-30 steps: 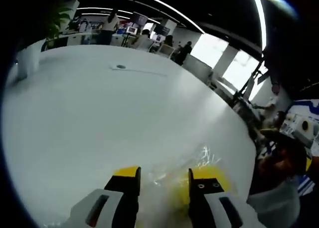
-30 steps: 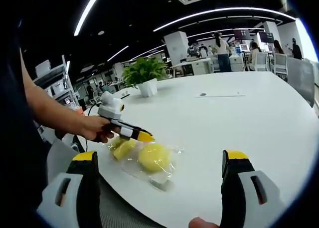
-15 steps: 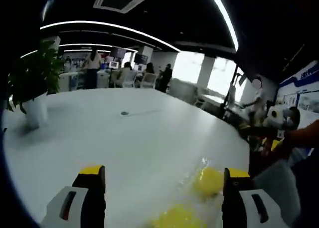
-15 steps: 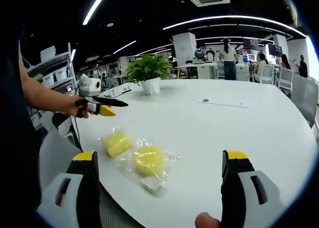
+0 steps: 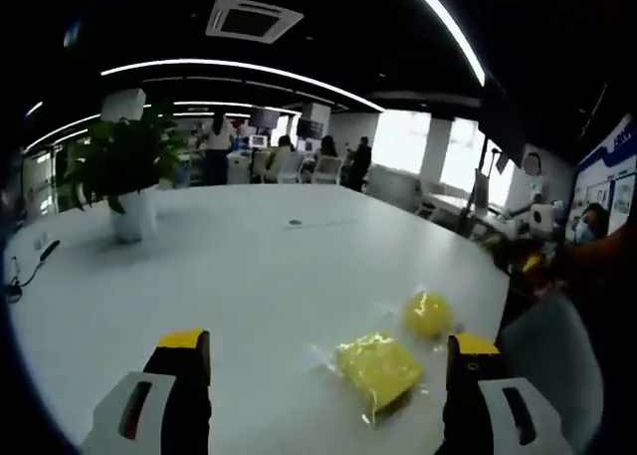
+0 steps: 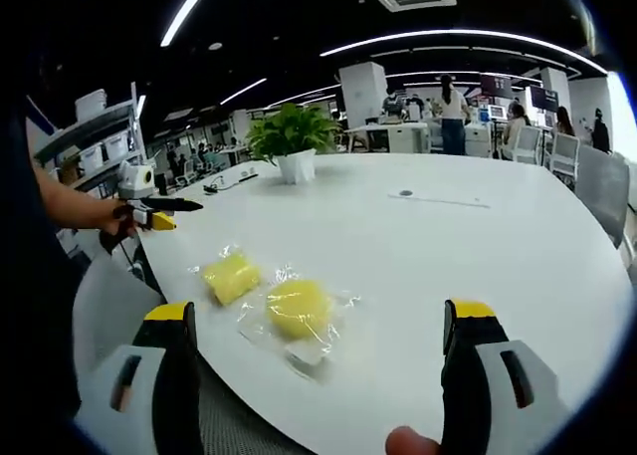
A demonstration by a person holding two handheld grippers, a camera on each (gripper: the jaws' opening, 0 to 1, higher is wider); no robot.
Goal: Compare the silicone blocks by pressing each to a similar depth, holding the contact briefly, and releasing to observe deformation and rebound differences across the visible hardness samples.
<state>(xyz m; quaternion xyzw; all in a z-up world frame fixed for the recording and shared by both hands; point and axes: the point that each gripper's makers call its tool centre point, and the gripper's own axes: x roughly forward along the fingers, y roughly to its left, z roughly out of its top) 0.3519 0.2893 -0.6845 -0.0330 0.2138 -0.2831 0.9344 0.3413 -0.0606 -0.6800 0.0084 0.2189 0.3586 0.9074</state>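
Pulling back from the bagged yellow silicone blocks on the desk, left claw has released them, right claw gapes idle, press cycle done.

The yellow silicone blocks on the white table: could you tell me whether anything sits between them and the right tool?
Nothing visible blocks the way. The two yellow blocks lie in clear wrap near the table edge, ahead of the open right tool. Only the wrap covers them. The left tool hangs off to the side.

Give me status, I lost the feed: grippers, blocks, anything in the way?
Both hand-held grippers open, off the blocks. Square block and round block bagged on table. Nothing in the way.
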